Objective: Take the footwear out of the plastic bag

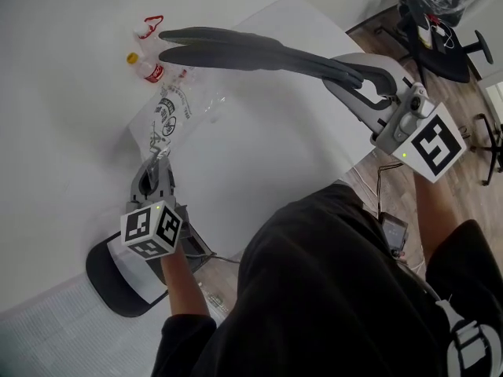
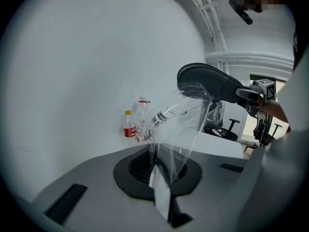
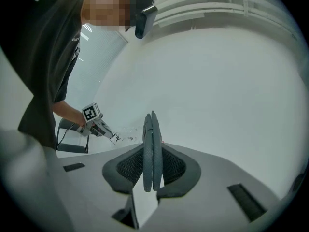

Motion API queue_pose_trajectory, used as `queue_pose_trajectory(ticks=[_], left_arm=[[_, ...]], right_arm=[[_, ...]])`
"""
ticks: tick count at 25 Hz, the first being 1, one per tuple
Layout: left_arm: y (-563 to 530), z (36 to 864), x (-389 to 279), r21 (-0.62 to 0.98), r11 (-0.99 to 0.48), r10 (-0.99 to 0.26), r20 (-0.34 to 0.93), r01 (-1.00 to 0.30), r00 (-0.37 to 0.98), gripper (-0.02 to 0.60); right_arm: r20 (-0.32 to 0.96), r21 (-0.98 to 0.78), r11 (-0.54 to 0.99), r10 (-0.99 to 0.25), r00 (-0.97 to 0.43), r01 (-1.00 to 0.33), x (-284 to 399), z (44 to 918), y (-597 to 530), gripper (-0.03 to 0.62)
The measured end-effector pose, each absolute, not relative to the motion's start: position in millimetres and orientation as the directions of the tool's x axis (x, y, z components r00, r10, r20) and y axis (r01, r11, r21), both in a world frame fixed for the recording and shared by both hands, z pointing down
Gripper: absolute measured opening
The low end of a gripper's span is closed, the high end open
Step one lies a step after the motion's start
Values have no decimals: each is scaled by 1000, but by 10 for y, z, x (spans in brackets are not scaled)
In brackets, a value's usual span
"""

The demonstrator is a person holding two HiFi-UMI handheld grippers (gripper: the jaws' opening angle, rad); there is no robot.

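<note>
Left hand-held gripper (image 1: 161, 155): clenched on the plastic bag's (image 2: 178, 124) edge, anchoring it low over the counter (image 1: 267, 155).
Right hand-held gripper (image 1: 363, 81): grasping the grey slippers (image 1: 236, 49) sole to sole.
Slippers: raised, toes by the bag's mouth, likely nearly free.

The head view looks steeply down from above the person onto the white tabletop (image 1: 259, 155). It takes in the left claw (image 1: 161, 155), the right claw (image 1: 354, 81) and the bottles (image 1: 148, 63) near the far edge. The left gripper view sits close behind the left claw (image 2: 161, 173). It faces past the plastic bag (image 2: 178, 124) toward those bottles (image 2: 133, 124) and the right claw (image 2: 244, 95) with the footwear (image 2: 207, 81). The right gripper view, close behind its own claw (image 3: 152, 173), faces back at the left claw (image 3: 115, 138) and the person (image 3: 48, 57).
</note>
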State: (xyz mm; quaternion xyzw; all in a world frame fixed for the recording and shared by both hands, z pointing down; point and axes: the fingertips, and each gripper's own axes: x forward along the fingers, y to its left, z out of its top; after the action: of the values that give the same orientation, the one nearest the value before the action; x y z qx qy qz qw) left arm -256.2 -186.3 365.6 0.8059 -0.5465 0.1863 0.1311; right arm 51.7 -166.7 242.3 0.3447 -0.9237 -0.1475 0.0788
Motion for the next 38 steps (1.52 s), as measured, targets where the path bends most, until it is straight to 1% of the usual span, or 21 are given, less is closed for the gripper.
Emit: queue_pose_trajectory(ticks=[5,10,18,23,30,38], left_arm=[[-1890,3585,-2591,67,-311,-868,388,-948,311,23],[-1872,3534,-2645,102,-269,-888,360,-958,288,23],[-1828,3507,-2676,119,-235,-904,337,-965,261,23],[-1826,3552,-2547,143,-244,-902,331,-959,279,23],[-1693,3732,-2146,180,-265,-887,341,-947,313,23],[-1705,3884,-2025,217,-292,-865,355,-932,354,23]], right_arm=[[-61,283,676,-695,-716,-681,513,2294,-1663,78],[-91,242,632,-741,-666,-736,601,2256,-1731,78],[-93,214,571,-796,-598,-793,705,2315,-1783,78],[-76,189,566,-806,-586,-803,671,2420,-1785,78],[-42,157,560,-819,-572,-814,755,2663,-1726,78],[-17,132,555,-827,-561,-822,663,2841,-1768,78]])
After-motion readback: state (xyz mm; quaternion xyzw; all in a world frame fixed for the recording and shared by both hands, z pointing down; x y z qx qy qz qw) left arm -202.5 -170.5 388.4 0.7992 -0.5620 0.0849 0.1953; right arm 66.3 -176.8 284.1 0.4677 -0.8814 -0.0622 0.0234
